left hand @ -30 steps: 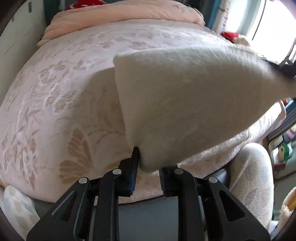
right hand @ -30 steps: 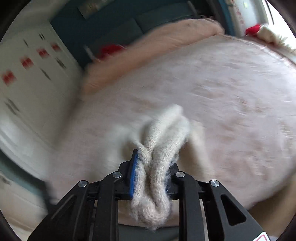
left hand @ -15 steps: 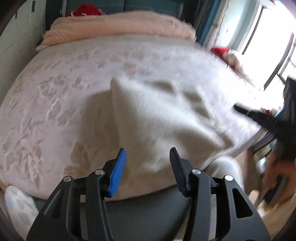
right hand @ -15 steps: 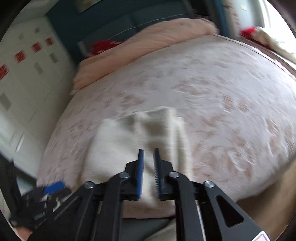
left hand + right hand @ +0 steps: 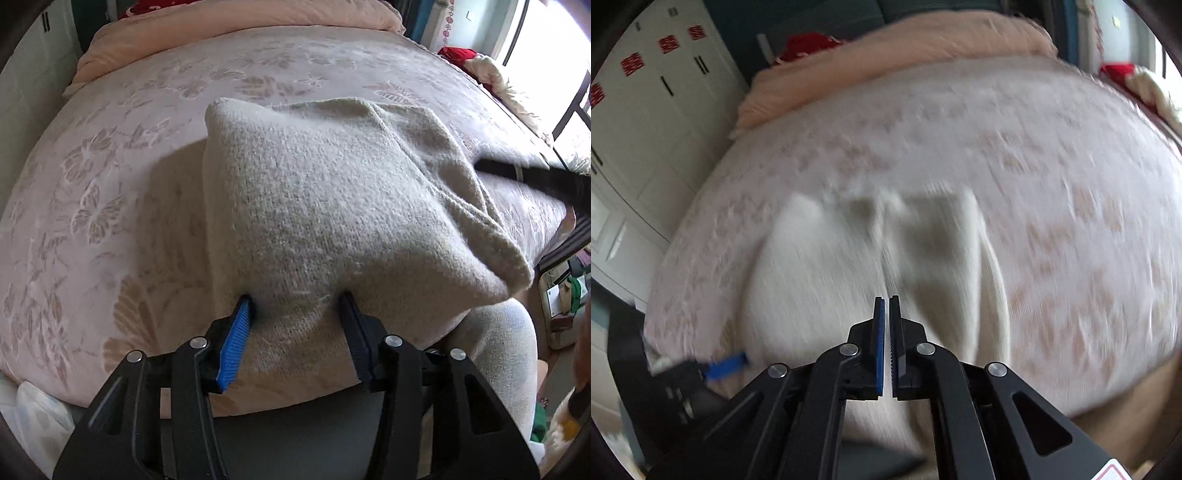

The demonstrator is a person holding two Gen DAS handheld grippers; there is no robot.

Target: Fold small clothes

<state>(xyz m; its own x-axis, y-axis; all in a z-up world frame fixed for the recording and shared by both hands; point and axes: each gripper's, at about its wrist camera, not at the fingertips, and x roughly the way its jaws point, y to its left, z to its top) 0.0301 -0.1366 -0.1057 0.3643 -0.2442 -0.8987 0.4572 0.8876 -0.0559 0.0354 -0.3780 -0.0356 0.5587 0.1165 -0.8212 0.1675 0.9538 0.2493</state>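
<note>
Left wrist view: left gripper (image 5: pixel 297 306) with jaws spread, not pinching; the near edge of the cream knit garment (image 5: pixel 332 206) lies between and just ahead of the two jaws, the blue-padded jaw at its left margin, the dark jaw further right. Whether the pads brush the knit cannot be told. The garment rests flat on the bed (image 5: pixel 110 177), folded over w/ a doubled layer along the side right of the jaws, ending in a thick corner that overhangs the bed's near edge. Bed cover is pink w/ a butterfly & leaf pattern. Far beyond the jaws: a rolled peach quilt (image 5: pixel 240 26) across the head of the bed. Right of the jaws, a dark bar of the right gripper (image 5: pixel 535 177) reaches in over the garment's right side. Below-right of the jaws: the person's leg (image 5: pixel 495 369) in pale fleecy trousers.

Right wrist view (motion-blurred): right gripper (image 5: pixel 886 301) jaws pressed together, nothing between them; they have just been closing. Garment (image 5: pixel 820 280) lies directly ahead of and beneath the jaws on the bed. Left gripper (image 5: pixel 726 363), seen by its blue pad, sits low-left of the jaws at the garment's edge. White wardrobe (image 5: pixel 646 122) stands far left.
</note>
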